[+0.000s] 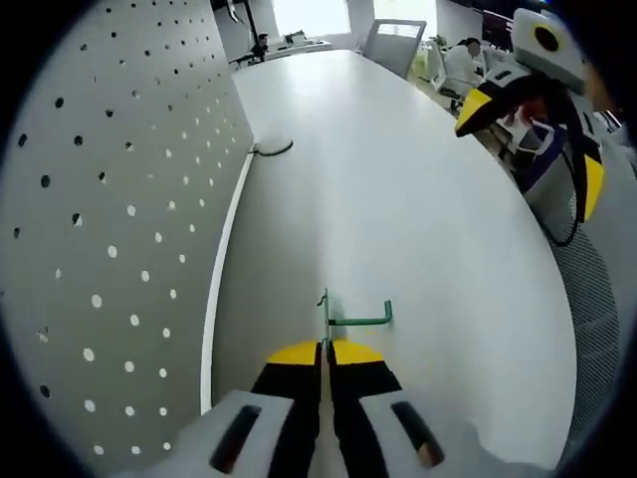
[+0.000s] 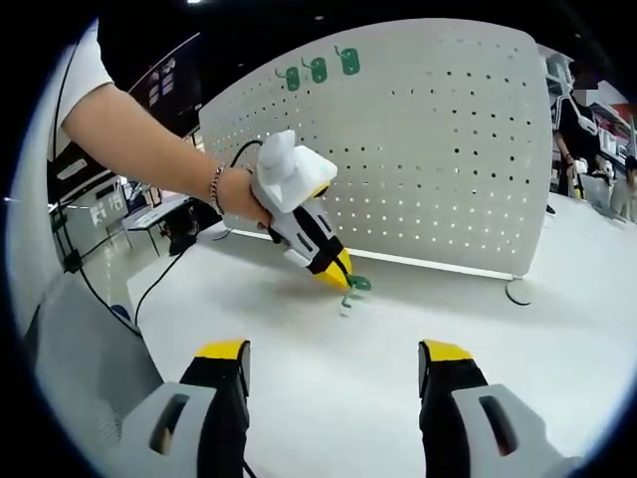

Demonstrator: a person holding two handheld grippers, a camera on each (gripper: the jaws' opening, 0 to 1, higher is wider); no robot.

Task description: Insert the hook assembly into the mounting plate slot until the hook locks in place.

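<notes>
My left gripper [image 1: 325, 349] is shut on a green hook assembly [image 1: 353, 315], whose stem runs up from the yellow fingertips and whose arm points right, just above the white table [image 1: 398, 199]. The white perforated mounting plate [image 1: 109, 219] stands upright along the left. In the right gripper view the same left gripper [image 2: 343, 277], held by a person's hand, pinches the green hook [image 2: 353, 291] low over the table in front of the plate [image 2: 428, 149]. My right gripper [image 2: 333, 358] stands open with nothing between its fingers. It also appears at upper right as the other gripper [image 1: 478, 105].
Three green hooks [image 2: 318, 68] hang near the plate's top left. The plate's round foot [image 2: 518, 291] rests on the table at right, and a black cable [image 2: 169, 274] trails off the table's left side. People and office chairs [image 1: 398, 40] are at the far end.
</notes>
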